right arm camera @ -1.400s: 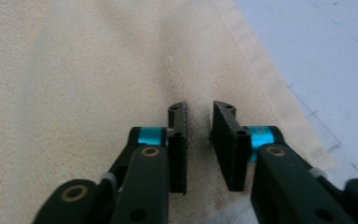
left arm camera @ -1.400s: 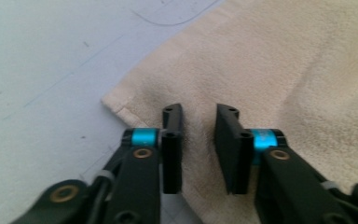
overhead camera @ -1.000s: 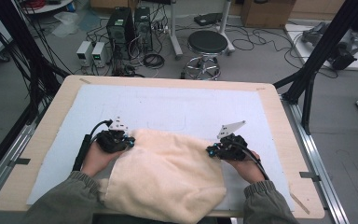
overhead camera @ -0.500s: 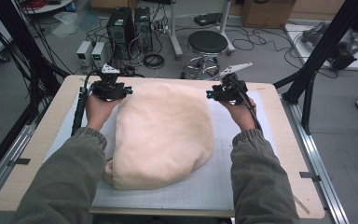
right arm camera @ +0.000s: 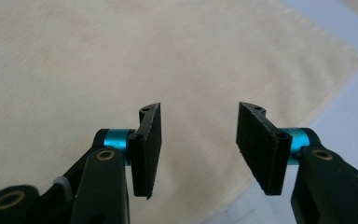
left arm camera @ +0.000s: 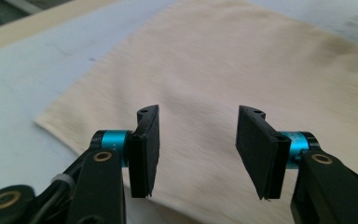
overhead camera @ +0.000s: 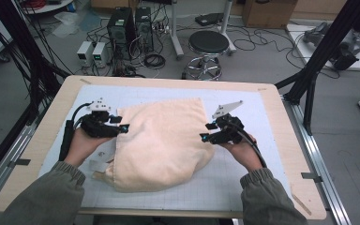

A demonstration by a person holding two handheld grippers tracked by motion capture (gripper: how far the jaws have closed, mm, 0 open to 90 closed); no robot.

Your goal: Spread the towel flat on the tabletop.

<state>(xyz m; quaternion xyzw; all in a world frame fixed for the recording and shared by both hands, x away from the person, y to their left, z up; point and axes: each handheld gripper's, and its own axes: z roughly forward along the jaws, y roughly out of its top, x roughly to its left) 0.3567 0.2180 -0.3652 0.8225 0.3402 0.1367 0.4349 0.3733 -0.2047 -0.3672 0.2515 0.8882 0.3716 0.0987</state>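
A: Since the earlier frame, both hands are back from the far edge and the cream cloth (overhead camera: pixel 161 143) lies spread on the white mat (overhead camera: pixel 281 126), far edge flat, near end bunched.

B: And the tongs?

A: Left gripper (overhead camera: pixel 123 126) and right gripper (overhead camera: pixel 203 137) have just been opening; both jaws stand apart over the fabric with nothing between them.

B: How will it handle?

A: Likely light, limp, non-slippery. Pinch the corners or side hems.

We note the cloth (overhead camera: pixel 161 140) lying on the mat (overhead camera: pixel 243 187), left gripper (overhead camera: pixel 122 127) at its left edge, right gripper (overhead camera: pixel 205 136) at its right
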